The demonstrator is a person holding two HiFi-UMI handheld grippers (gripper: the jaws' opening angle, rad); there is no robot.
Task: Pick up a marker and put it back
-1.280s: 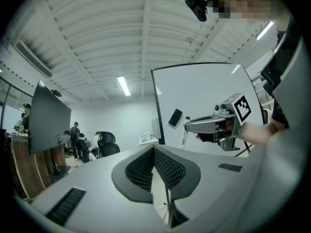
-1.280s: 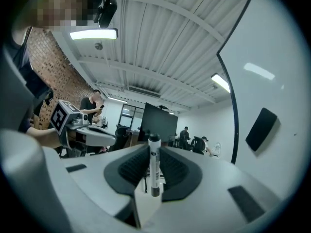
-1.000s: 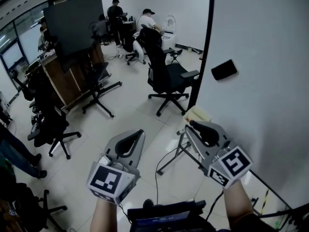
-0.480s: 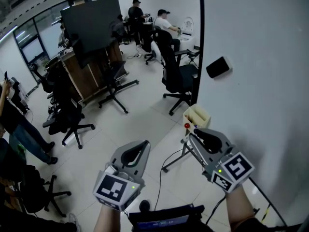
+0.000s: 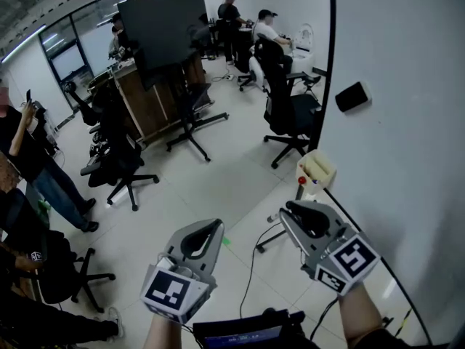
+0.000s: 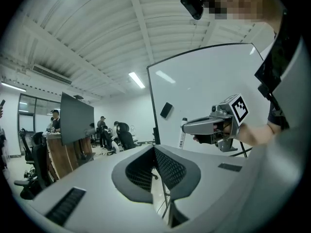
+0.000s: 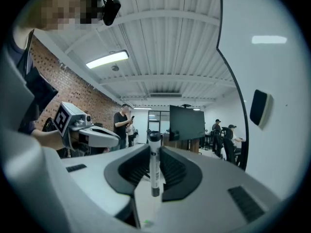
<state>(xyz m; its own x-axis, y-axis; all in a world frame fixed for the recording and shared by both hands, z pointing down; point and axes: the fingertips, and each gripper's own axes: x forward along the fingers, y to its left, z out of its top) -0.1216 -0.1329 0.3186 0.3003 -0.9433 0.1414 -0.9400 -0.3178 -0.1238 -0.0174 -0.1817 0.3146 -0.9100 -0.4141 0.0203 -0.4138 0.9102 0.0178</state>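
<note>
One marker (image 7: 154, 164) upright between the pads of the right gripper (image 7: 154, 150), pinched at mid-barrel, dark cap up, white printed barrel below it. Right gripper clenched on that marker, close to the whiteboard (image 5: 407, 122) on the right. Left gripper (image 6: 154, 152) pressed closed, nothing between its pads, well apart to the left of the right one and about level with it. Just beyond the right gripper, a pale tray (image 5: 317, 169) at the whiteboard's lower left edge, a red cap (image 5: 301, 180) right beside it. Higher on the board, a black eraser (image 5: 352, 97). Farther off, black office chairs (image 5: 290, 115) on a pale tiled floor (image 5: 218, 187), a large dark screen (image 5: 163, 24), and several people (image 5: 265, 27) at the far wall and along the left.
</note>
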